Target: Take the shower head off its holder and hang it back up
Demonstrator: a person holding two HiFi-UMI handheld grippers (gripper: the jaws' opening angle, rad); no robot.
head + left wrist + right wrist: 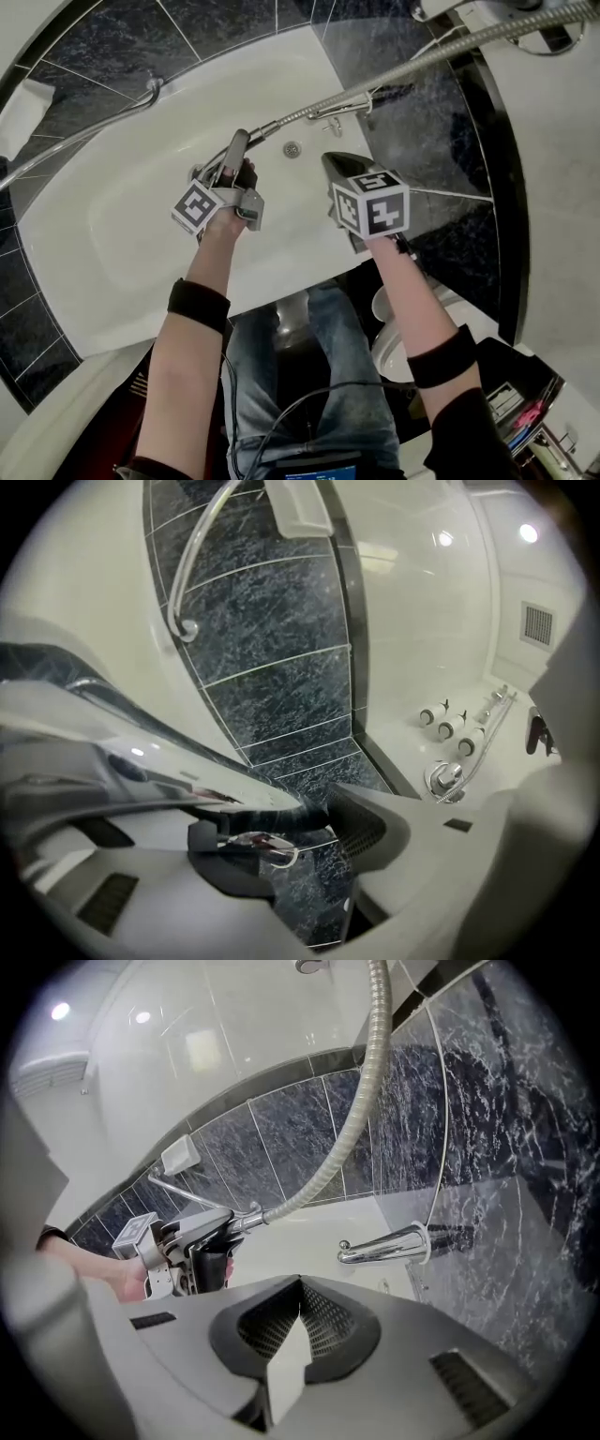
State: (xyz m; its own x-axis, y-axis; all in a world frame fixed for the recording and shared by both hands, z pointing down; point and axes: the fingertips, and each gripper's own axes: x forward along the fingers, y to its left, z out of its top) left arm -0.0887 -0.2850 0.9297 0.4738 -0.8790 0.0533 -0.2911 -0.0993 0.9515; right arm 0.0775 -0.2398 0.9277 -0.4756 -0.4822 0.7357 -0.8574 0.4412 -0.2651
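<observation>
In the head view my left gripper (232,174) is over the white bathtub (122,220), shut on the handle of the chrome shower head (236,150). The metal hose (403,66) runs from it up to the top right. In the left gripper view the shower head (141,728) lies across the left jaw, its dark handle end pinched against the right pad (370,827). The right gripper view shows the held shower head (202,1227) and hose (361,1101) ahead of it. My right gripper (336,169) is beside the left one, shut and empty (298,1316).
A chrome tub spout (384,1246) juts from the dark marble tile wall, with a drain (292,148) below it. A chrome grab rail (84,131) runs along the far tiles. Three white knobs (450,726) sit on the tub ledge. The person's legs stand against the tub's near rim.
</observation>
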